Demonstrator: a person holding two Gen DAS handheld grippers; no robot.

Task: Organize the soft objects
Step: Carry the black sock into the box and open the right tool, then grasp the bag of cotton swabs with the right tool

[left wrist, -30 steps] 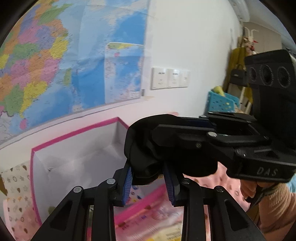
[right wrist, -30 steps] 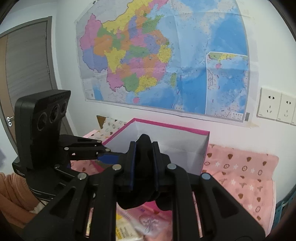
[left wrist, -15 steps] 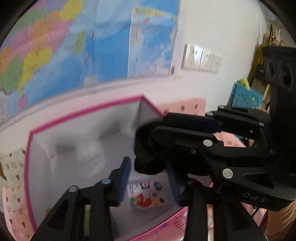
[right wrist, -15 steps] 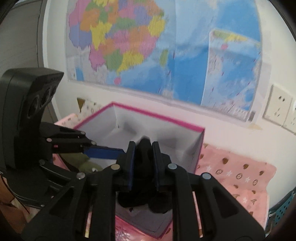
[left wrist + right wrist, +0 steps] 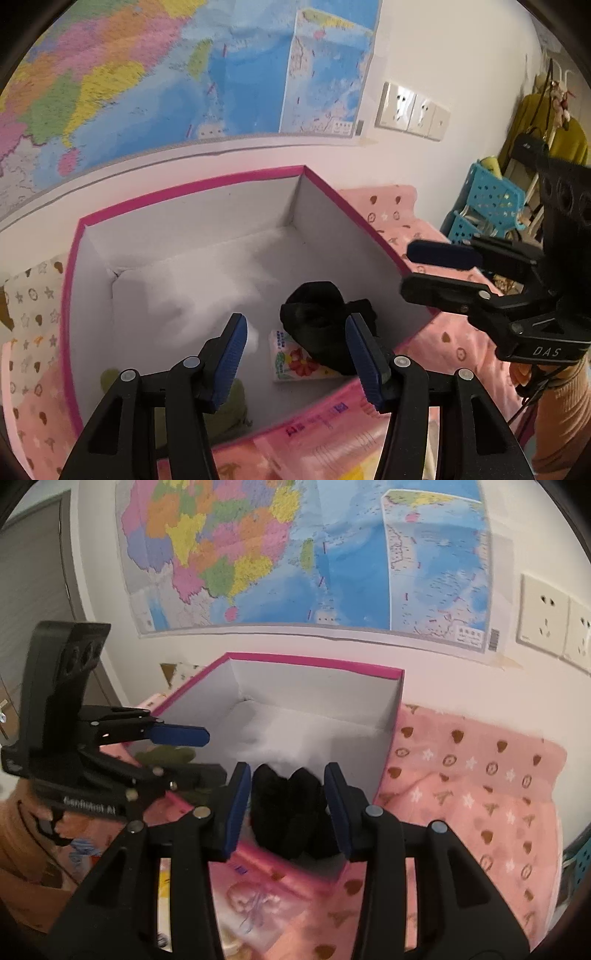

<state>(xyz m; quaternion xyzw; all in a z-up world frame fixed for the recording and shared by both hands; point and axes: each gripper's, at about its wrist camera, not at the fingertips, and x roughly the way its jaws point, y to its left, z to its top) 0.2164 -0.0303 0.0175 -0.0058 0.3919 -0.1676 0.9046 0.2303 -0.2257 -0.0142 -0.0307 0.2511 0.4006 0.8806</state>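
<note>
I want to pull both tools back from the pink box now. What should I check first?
1. Left tool open: ok.
2. Right tool open: ok, jaws spread with gaps either side of the cloth.
3. Black cloth inside the pink box: ok, lying partly on a flowered packet.
4. Cloth free of the fingers: cannot tell; it sits right between them.
5. Olive item also in the box: ok.

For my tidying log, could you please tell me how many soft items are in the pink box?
2: the black cloth bundle near the box's front right, lying partly on a flowered packet, and an olive-green item at the front left, partly hidden behind the left claw.
</note>
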